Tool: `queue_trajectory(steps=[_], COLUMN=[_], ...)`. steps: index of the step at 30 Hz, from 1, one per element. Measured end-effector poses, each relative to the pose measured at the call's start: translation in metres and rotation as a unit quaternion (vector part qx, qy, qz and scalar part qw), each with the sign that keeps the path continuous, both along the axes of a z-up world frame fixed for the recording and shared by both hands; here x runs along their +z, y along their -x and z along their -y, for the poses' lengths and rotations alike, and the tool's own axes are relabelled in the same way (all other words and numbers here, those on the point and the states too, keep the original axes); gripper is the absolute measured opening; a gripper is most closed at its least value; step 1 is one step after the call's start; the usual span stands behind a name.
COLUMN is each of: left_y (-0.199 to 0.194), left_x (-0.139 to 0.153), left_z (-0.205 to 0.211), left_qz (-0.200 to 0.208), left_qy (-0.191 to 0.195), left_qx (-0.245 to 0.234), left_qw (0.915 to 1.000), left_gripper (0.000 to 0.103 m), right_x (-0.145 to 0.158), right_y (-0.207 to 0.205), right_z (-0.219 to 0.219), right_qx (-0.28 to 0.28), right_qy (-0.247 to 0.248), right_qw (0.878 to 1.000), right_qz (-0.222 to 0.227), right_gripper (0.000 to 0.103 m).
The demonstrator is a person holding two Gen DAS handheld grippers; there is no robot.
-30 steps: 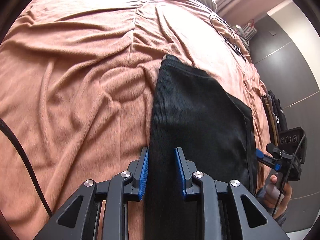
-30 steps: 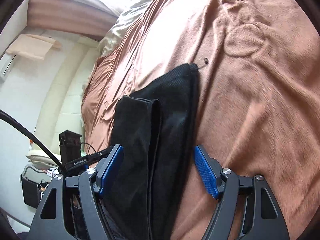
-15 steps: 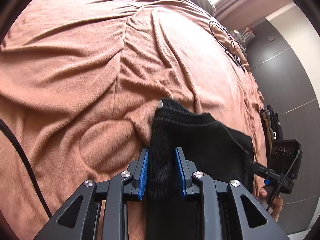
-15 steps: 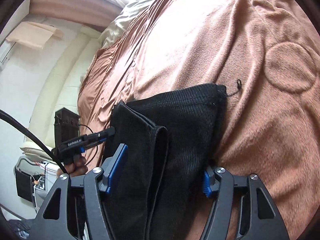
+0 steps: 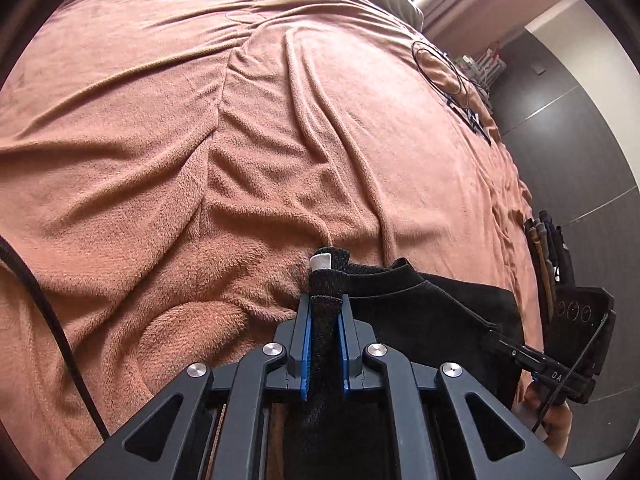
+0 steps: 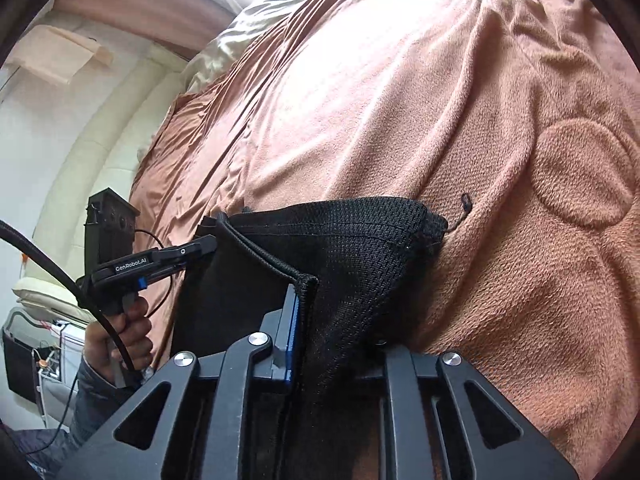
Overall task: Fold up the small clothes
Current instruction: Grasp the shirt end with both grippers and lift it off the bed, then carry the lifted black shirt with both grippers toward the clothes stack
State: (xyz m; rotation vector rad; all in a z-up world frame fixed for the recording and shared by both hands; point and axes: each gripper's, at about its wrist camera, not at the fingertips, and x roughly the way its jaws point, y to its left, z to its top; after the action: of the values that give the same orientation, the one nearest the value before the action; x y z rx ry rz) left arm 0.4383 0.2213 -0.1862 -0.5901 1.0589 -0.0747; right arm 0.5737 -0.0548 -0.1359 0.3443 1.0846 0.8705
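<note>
showing only leftward: garment's white tag (image 5: 321,261)

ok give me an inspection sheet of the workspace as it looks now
surface: brown fleece blanket over a bed, heavily creased
job's things: one black garment, partly folded, lying on the blanket; small white tag at one corner
clutter: nothing seen beside the garment
grippers: left gripper closing, pads pinching a garment corner; right gripper closing on a bunched garment edge
cables: thin black cable looped on the far blanket; thick black cord running to the left gripper
surroundings: pale pillow and headboard at the bed's far end; dark wall panels; hanging belts
</note>
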Motion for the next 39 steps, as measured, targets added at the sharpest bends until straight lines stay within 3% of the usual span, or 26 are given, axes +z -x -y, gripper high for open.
queue_trajectory(steps=[8, 18, 39], left_y=[0.02, 0.051, 0.121], left_x=[0.033, 0.097, 0.236], left_z=[0.007, 0.022, 0.1], left_qz=[0.037, 0.098, 0.225], left_qy=[0.002, -0.004, -0.009], left_qx=[-0.005, -0.014, -0.05], left_qw=[0.9993, 0.9951, 0.973], left_gripper=[0.01, 0.01, 0.01], right_x=[0.031, 0.069, 0.179], right_y=[0.036, 0.086, 0.22], right_z=[-0.01, -0.001, 0.124], right_qx=[-0.005, -0.015, -0.055], right_qy=[0.009, -0.021, -0.05], right_qw=[0.999, 0.996, 0.972], right_qz=[0.047, 0.089, 0.225], right_gripper=[0.01, 0.009, 0.009])
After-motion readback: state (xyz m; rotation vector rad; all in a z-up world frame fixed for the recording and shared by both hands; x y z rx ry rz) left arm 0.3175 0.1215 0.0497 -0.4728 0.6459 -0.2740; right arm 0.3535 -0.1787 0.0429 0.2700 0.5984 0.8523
